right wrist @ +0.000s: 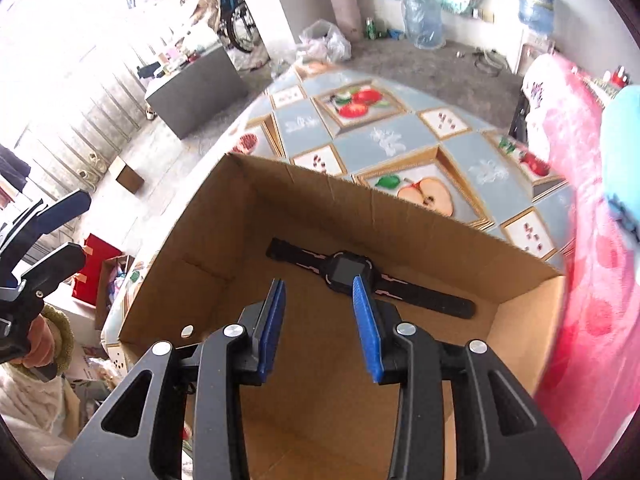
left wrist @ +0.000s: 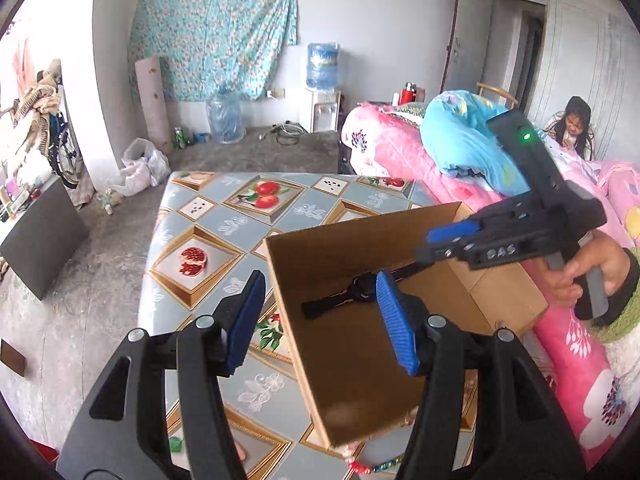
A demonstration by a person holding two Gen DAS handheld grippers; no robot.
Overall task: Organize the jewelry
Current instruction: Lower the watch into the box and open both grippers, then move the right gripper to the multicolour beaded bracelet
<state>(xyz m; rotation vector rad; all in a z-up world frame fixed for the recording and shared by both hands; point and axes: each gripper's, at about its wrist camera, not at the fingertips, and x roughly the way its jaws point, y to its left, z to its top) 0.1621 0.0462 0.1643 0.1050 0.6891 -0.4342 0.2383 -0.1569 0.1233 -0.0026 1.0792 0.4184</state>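
Both grippers (left wrist: 320,320) (right wrist: 319,324) apart-fingered, empty

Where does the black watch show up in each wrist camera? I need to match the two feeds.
Left wrist: the black watch lies in the cardboard box, centre frame, partly behind the left gripper.
Right wrist: the watch lies flat on the box floor, centre, just beyond the right gripper.
Shared landmark: the fruit-print tablecloth.

Brown cardboard box (right wrist: 320,208) holds a black watch (right wrist: 348,270); blue-grey bench (left wrist: 224,216) cloth shows red fruit in gold frames; pink floral bedding (left wrist: 580,352) at right, turquoise flowered sheet (left wrist: 216,32) upper left.
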